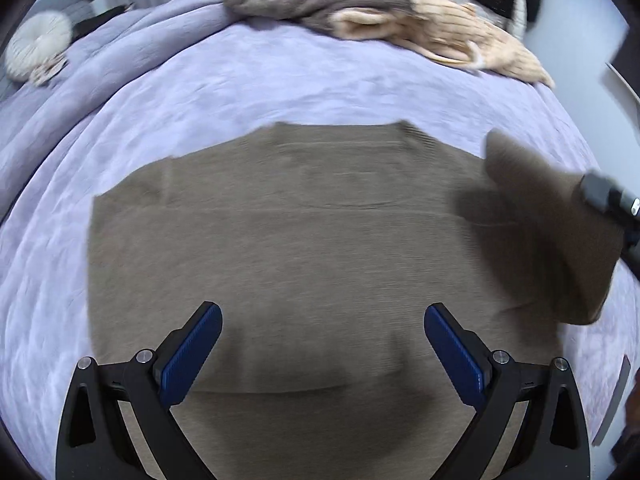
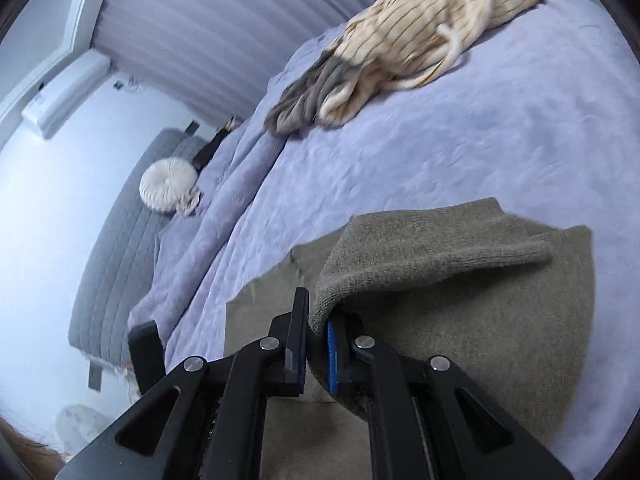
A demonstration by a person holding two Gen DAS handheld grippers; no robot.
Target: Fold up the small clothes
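Note:
A taupe knit sweater (image 1: 288, 240) lies flat on the lilac bedspread (image 1: 280, 92). My left gripper (image 1: 322, 320) is open and empty, hovering over the sweater's near part. My right gripper (image 2: 316, 320) is shut on the sweater's sleeve (image 2: 420, 252) and holds it lifted over the body of the sweater. In the left wrist view the right gripper (image 1: 592, 188) shows at the right edge with the raised sleeve (image 1: 548, 224) hanging from it.
A pile of clothes, a grey garment (image 1: 304, 0) and a cream striped one (image 1: 452, 32), lies at the far side of the bed. A round white cushion (image 2: 168, 184) sits by the grey headboard (image 2: 116, 248).

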